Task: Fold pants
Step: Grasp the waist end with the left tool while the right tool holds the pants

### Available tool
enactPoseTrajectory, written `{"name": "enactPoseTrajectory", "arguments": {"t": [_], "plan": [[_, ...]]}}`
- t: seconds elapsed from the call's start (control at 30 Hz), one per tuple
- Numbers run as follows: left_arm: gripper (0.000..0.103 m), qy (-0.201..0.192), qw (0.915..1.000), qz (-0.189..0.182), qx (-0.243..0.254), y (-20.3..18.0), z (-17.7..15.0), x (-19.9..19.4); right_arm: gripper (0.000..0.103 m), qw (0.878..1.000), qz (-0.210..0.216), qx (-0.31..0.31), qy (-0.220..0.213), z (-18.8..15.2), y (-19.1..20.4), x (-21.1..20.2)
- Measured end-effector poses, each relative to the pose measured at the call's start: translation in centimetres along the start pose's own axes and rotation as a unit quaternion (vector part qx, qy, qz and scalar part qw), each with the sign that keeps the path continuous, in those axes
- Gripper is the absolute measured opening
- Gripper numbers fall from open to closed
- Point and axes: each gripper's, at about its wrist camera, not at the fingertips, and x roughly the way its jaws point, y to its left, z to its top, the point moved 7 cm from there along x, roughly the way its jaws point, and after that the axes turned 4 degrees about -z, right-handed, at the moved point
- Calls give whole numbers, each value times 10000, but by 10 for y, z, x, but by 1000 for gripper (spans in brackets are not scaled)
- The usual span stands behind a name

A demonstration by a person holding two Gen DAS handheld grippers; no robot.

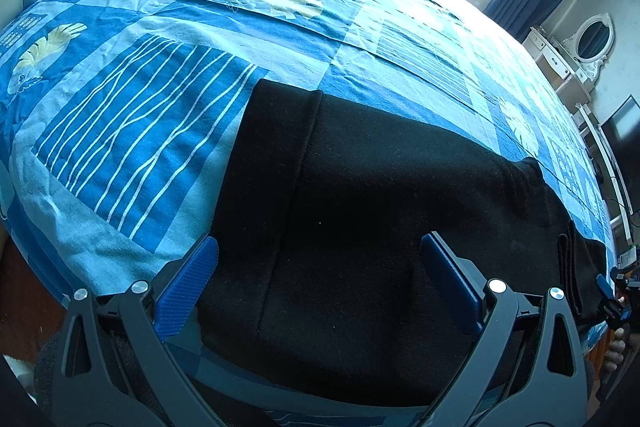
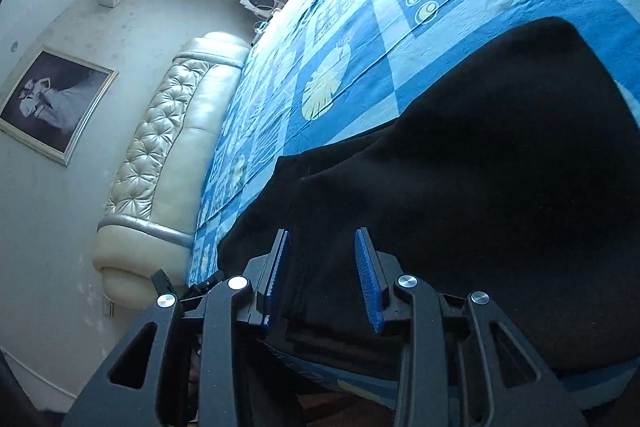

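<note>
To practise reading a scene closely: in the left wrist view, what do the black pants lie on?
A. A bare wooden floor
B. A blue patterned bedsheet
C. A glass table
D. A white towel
B: the black pants lie spread on a blue patterned bedsheet with white lines and yellow leaf prints, which shows around them on the left and far sides.

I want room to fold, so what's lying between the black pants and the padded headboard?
Only the blue patterned bedsheet. The right wrist view shows nothing else on it between the black pants and the headboard.
</note>
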Motion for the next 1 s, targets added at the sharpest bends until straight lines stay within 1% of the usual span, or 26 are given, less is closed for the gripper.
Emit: {"name": "enactPoseTrajectory", "arguments": {"t": [0.07,0.1,0.13,0.2,0.27,0.33,0.4,0.47,0.5,0.6,0.67,0.77,0.83,0.87,0.9,0.97,1.0], "plan": [[101,44,9999,-138,-24,0,1,-4,35,9990,-392,-37,221,-9,-6,14],[101,40,9997,-243,0,-1,3,-9,35,9982,-537,-85,264,-14,-10,17],[101,12,9994,-339,49,-1,6,-14,35,9978,-596,-138,253,-14,-10,18],[101,-60,9988,-447,165,2,12,-25,38,9979,-586,-150,250,-15,-11,17],[101,-33,9981,-590,164,12,19,-30,44,9982,-529,-150,242,-17,-13,14],[101,55,9975,-710,-38,29,27,-29,46,9981,-545,-188,229,-19,-14,12],[101,210,9948,-946,-312,43,36,-22,49,9982,-522,-218,222,-20,-14,11],[101,509,9895,-1250,-519,52,44,-11,54,9983,-508,-216,206,-20,-13,12],[101,685,9851,-1455,-603,55,47,-5,55,9982,-510,-234,197,-20,-12,12],[101,1105,9730,-1922,-634,54,54,10,60,9979,-522,-337,162,-21,-7,14],[101,1332,9654,-2184,-509,47,56,20,62,9978,-528,-377,148,-21,-6,15],[101,1633,9546,-2473,-293,34,54,34,64,9978,-525,-377,146,-20,-7,15],[101,1702,9537,-2481,-33,25,51,41,64,9978,-517,-380,141,-20,-8,13],[101,1702,9519,-2547,63,20,51,42,64,9978,-514,-386,136,-20,-9,12],[99,1734,9467,-2713,67,17,50,42,64,9978,-515,-393,130,-20,-7,14],[86,1858,9323,-3101,-96,9,47,42,64,9978,-515,-392,123,-20,-7,14],[79,1923,9287,-3168,-138,6,44,44,64,9978,-516,-389,120,-20,-7,14]]}}
